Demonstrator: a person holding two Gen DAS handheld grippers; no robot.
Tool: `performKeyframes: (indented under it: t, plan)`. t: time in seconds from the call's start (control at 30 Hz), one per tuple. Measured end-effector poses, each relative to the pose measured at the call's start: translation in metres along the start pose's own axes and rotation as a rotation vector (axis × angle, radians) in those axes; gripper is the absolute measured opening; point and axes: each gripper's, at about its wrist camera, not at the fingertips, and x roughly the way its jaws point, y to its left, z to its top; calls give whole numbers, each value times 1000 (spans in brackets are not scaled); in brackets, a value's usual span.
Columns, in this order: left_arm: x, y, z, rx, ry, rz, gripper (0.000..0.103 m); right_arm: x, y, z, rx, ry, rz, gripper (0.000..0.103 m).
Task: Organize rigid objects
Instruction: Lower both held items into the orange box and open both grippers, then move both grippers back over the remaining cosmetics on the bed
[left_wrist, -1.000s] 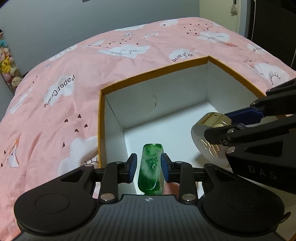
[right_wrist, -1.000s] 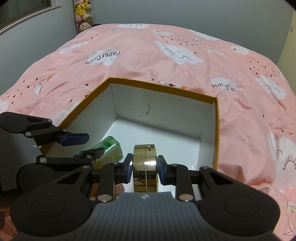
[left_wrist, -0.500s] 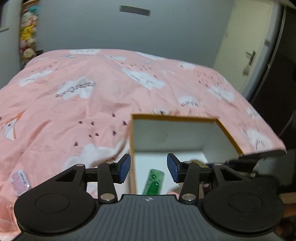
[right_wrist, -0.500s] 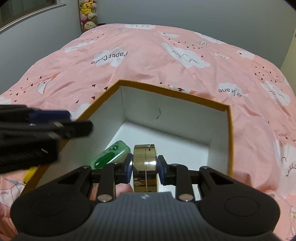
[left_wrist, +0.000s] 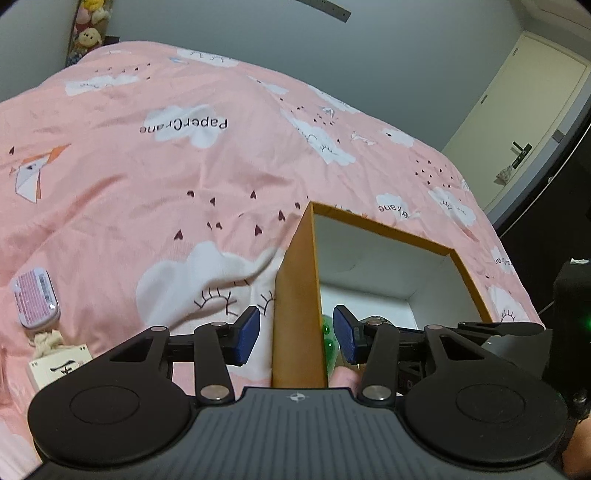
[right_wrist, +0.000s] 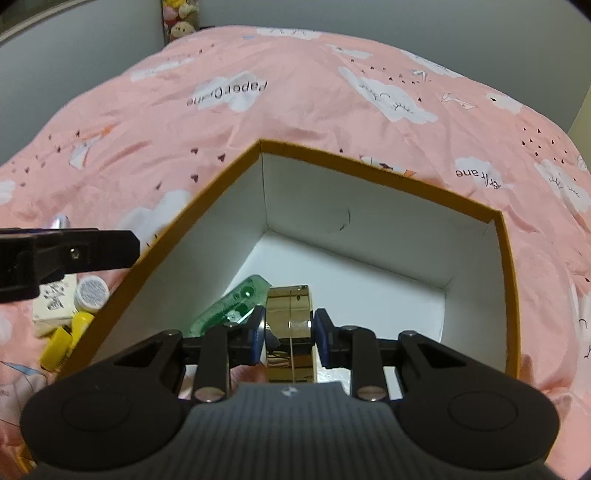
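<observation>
Gold bottle (right_wrist: 290, 328) pinched between right tongs (right_wrist: 289, 334); left tongs (left_wrist: 296, 334) spread, empty.

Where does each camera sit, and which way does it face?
Left wrist: on the left gripper, open astride the box wall, facing the bed and door.
Right wrist: on the right gripper, looking down into the box, shut on the gold bottle; the left gripper shows at left.
Shared: box, green bottle, bed.

An orange box (right_wrist: 506, 266) with white inside holds a green bottle (right_wrist: 236, 306); the bedcover (left_wrist: 147, 177) is pink with white clouds.
</observation>
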Motion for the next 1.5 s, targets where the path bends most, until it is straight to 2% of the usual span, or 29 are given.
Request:
performKeyframes:
  t: [0.27,0.43,0.67,0.8,0.9,0.97,1.13,1.3,1.5]
  plan:
    - [2,2,-5,-10,13,-1,53,3,24,-7,-172,10,-124,27]
    - [2,2,-5,-13,13,2,53,5,27,-9,-221,31,-127,27]
    - [0,1,-6,-12,13,1,53,-11,33,-7,-195,17,-72,30]
    - [-4,1,-7,-14,5,3,53,-18,29,-7,-147,33,-2,29]
    - [-7,1,-8,-20,0,7,53,-17,27,-10,-112,73,69,15]
    - [-10,1,-8,-20,-4,7,53,-12,24,-12,-77,105,105,13]
    - [-14,0,-8,-11,-7,11,53,-11,25,-17,-71,108,95,12]
    - [-22,-5,-11,9,-25,16,53,-27,28,-15,-89,64,90,13]
    - [-46,-8,-13,47,-86,18,53,-60,41,-13,-129,-47,98,14]
